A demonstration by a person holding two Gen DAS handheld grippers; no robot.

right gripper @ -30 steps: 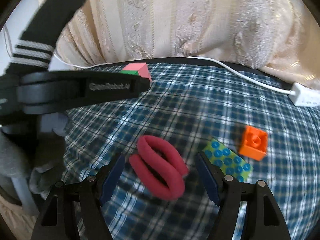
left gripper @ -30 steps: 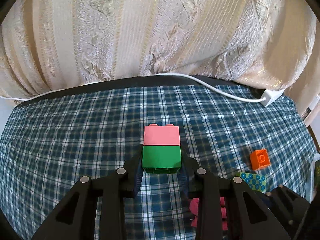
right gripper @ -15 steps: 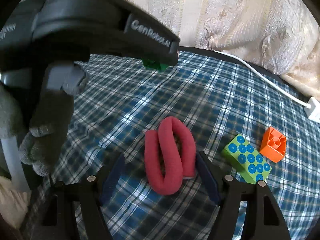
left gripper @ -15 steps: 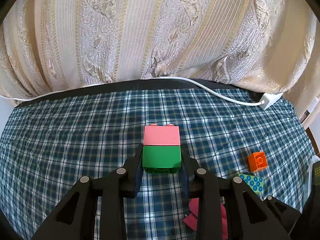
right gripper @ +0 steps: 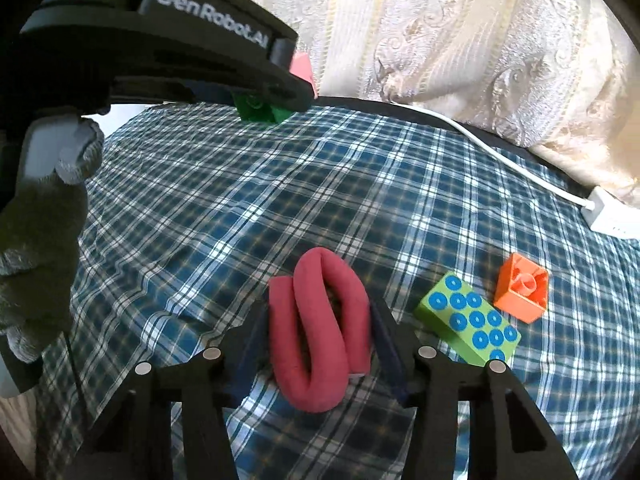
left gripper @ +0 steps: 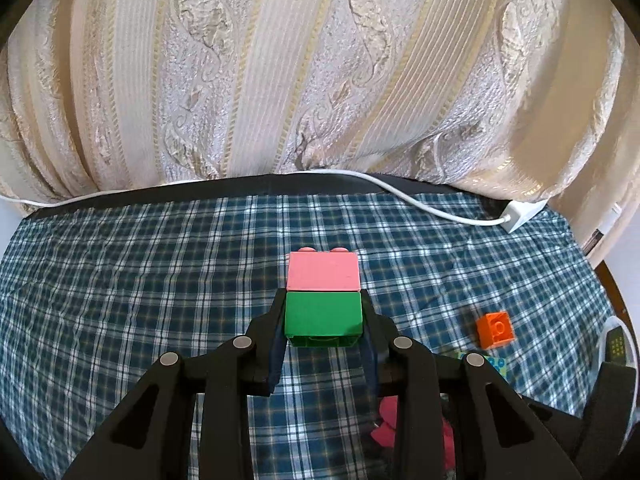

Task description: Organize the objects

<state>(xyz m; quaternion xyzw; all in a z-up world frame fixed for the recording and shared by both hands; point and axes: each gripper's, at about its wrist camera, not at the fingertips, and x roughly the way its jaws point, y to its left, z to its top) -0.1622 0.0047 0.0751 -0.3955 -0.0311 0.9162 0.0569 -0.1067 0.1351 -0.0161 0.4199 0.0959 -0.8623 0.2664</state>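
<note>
Since a second ago: right gripper (right gripper: 319, 330) has drawn its fingers in beside the red foam loop (right gripper: 318, 326), and the orange block (right gripper: 521, 293) and dotted green block (right gripper: 468, 324) sit further right in its view.
Right claw: jaws closing, loop between them, pads touching or nearly touching its sides; the loop lies on the checked cloth (right gripper: 280, 208).
Why there: the loop is soft and folded, so squeezing across its width likely gathers both strands.
Left claw: left gripper (left gripper: 323, 316) clenched on the green brick (left gripper: 323, 312), pink brick (left gripper: 322, 271) stacked on top, held off the cloth.
Why held low: gripping the bottom brick carries both.
Loose items: orange and dotted blocks lie just beside each other, near the loop.
</note>
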